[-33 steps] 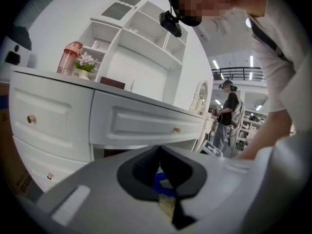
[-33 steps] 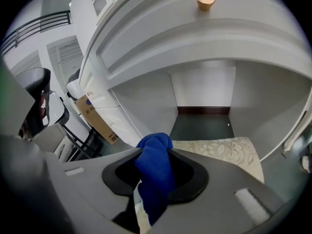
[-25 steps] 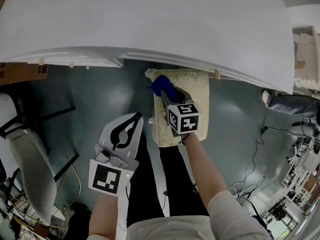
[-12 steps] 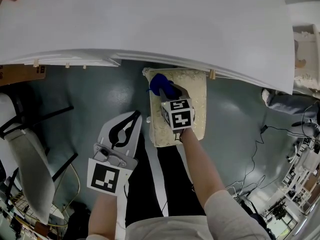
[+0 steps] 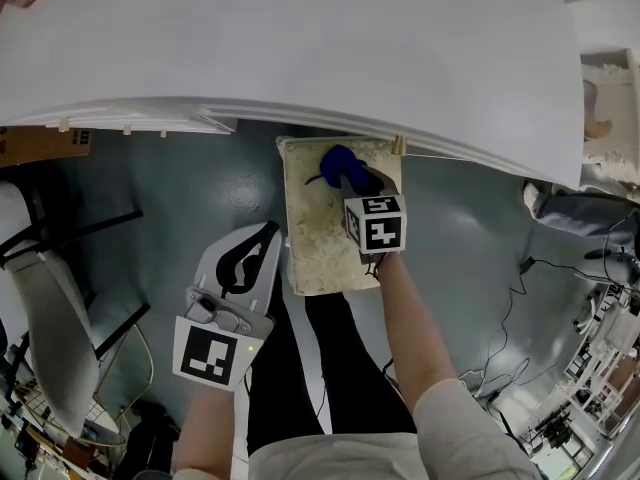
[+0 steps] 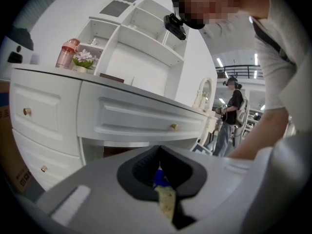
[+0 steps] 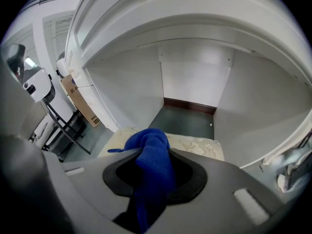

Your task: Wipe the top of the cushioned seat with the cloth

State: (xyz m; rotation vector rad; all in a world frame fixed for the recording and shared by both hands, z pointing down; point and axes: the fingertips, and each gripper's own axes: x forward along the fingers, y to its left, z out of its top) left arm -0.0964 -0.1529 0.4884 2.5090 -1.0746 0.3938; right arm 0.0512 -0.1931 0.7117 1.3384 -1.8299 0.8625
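The cream cushioned seat (image 5: 318,236) stands on the floor, half under the white desk. A blue cloth (image 5: 338,161) lies bunched on its far end, with my right gripper (image 5: 347,180) shut on it and pressing it to the cushion. In the right gripper view the cloth (image 7: 152,159) fills the gap between the jaws, with the seat (image 7: 197,145) just beyond. My left gripper (image 5: 269,232) hangs over the floor left of the seat, jaws together and holding nothing. In the left gripper view its jaws (image 6: 164,182) leave only a thin slit.
The white desk top (image 5: 300,38) overhangs the seat's far edge, and its drawers (image 6: 122,117) show ahead. A black-framed chair (image 5: 55,298) stands at the left, by a cardboard box (image 5: 38,146). Cables (image 5: 520,278) trail on the floor at the right. A person (image 6: 233,112) stands far off.
My right gripper has dragged the blue cloth rightward along the seat's far end. The left gripper has stayed in place.
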